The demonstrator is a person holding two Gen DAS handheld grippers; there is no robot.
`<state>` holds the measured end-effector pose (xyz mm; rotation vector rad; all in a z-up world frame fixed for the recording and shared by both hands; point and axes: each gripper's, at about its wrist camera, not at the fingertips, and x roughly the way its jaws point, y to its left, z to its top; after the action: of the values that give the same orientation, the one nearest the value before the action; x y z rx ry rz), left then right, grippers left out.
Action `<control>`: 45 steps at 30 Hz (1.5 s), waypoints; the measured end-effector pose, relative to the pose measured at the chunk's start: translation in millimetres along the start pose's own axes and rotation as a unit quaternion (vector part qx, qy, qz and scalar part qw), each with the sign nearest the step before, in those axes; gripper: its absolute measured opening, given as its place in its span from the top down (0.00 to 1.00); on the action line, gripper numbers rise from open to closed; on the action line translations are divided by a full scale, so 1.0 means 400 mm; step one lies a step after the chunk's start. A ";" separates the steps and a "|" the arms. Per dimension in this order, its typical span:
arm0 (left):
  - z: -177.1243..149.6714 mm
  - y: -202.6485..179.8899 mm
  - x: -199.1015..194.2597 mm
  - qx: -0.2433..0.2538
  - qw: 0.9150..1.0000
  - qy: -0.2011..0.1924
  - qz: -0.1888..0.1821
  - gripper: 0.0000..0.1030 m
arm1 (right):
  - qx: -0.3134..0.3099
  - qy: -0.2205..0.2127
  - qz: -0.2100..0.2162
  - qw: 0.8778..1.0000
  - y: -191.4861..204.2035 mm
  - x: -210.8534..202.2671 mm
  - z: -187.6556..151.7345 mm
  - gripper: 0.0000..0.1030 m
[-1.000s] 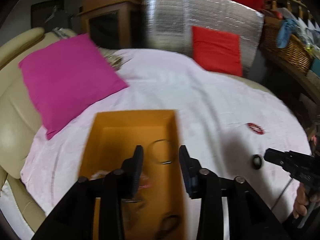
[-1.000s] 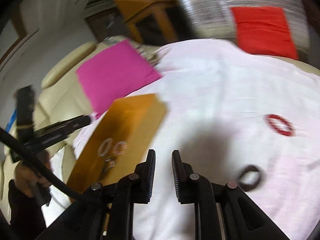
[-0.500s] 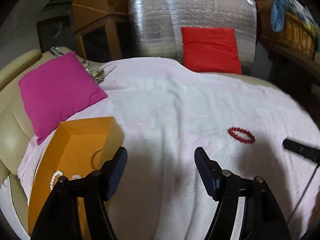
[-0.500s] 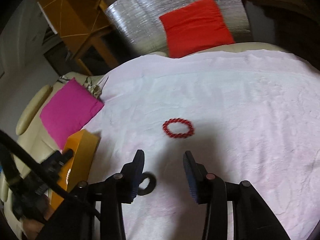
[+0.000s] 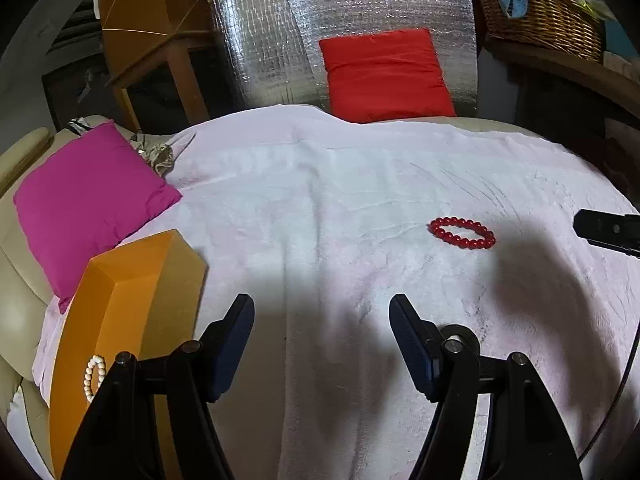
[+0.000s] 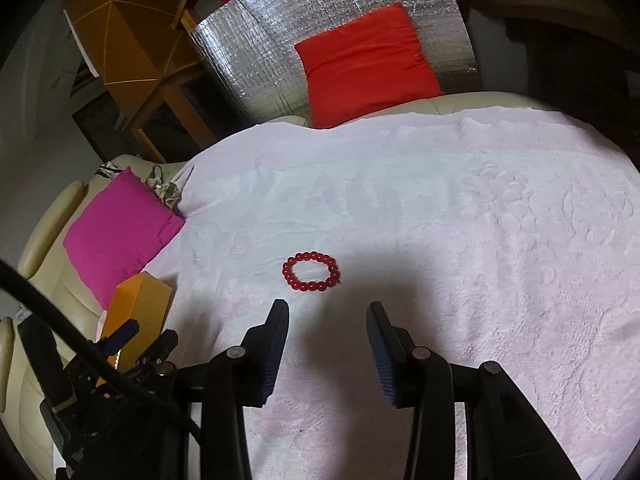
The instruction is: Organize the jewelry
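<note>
Both tools are up over the pale pink blanket (image 5: 360, 184), and both are spread wide. The left tool (image 5: 322, 312) hangs released, nothing between its fingers, only blanket showing in the gap. Tucked just behind its right finger sits a dark ring (image 5: 466, 334) (half hidden by the finger, so its make is hard to tell). Ahead and to the right lies the red bead bracelet (image 5: 463, 233), flat on the blanket, well apart from the left tool.

Over to the right wrist view: the right tool (image 6: 327, 320) is released too, jaws apart and empty, and the red bead bracelet (image 6: 311, 272) lies just ahead of its fingertips, slightly toward the left finger, not touched by either. From the left wrist view the right tool's tip pokes in at the right edge.

At the left side stands the orange box (image 5: 120, 300), open-topped, with a white bead bracelet (image 5: 94, 376) inside against its near wall. Beside the box, a magenta cushion (image 5: 86, 200); at the far end, a red cushion (image 5: 384, 74) leaning on a silver foil panel (image 5: 280, 40).
</note>
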<state>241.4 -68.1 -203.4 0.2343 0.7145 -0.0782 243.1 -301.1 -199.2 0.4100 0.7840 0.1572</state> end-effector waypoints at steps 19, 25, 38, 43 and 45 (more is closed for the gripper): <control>-0.007 -0.004 0.029 0.022 1.000 0.017 -0.009 0.31 | -0.006 0.012 -0.007 1.000 0.026 0.039 -0.010 0.57; -0.023 0.006 0.069 0.001 0.997 0.060 -0.053 0.31 | 0.007 0.025 -0.020 0.999 0.008 0.047 -0.014 0.57; -0.034 -0.048 0.066 0.007 0.991 0.070 -0.113 0.31 | 0.024 0.049 -0.047 0.997 -0.046 0.043 -0.026 0.57; -0.036 -0.075 0.067 0.019 0.990 0.076 -0.119 0.31 | 0.034 0.052 -0.052 0.997 -0.068 0.037 -0.026 0.57; -0.037 -0.081 0.067 0.022 0.990 0.077 -0.118 0.31 | 0.038 0.053 -0.054 0.996 -0.076 0.034 -0.026 0.57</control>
<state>247.3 -95.6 -237.8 0.1977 0.8926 -0.3042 244.7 -321.8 -227.2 0.4340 0.9159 0.0488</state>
